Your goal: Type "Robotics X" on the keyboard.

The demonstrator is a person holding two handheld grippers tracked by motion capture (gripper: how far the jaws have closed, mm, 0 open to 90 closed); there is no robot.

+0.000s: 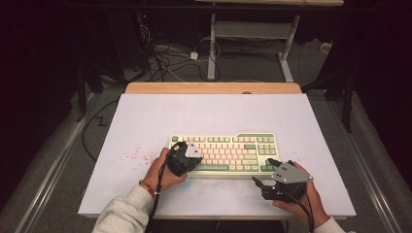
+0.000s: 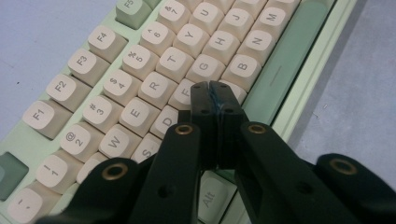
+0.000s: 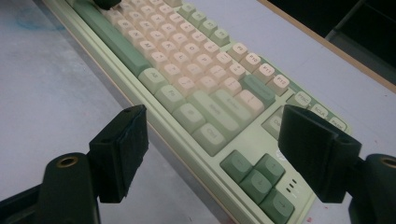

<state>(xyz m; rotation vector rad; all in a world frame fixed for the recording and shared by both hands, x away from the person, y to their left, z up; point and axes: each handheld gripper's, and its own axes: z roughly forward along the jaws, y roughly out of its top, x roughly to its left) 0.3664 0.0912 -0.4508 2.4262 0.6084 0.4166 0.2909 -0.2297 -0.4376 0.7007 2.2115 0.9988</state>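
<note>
In the high view, the keyboard (image 1: 224, 154) is lying flat near the front edge of the tabletop (image 1: 145, 116), its long axis running parallel to that edge, keys facing up. The left gripper (image 1: 190, 156) is being held over its left half; the right gripper (image 1: 259, 183) is being held just off its front right corner.

In the left gripper view, the fingers (image 2: 204, 105) are pressed together, tips touching the keys around F and V.

In the right gripper view, the fingers (image 3: 122, 151) are being held wide apart, framing the arrow keys (image 3: 257, 179).

The keyboard is judged rigid and fairly heavy, with loose-seated keycaps; it is best gripped at the case edge.
</note>
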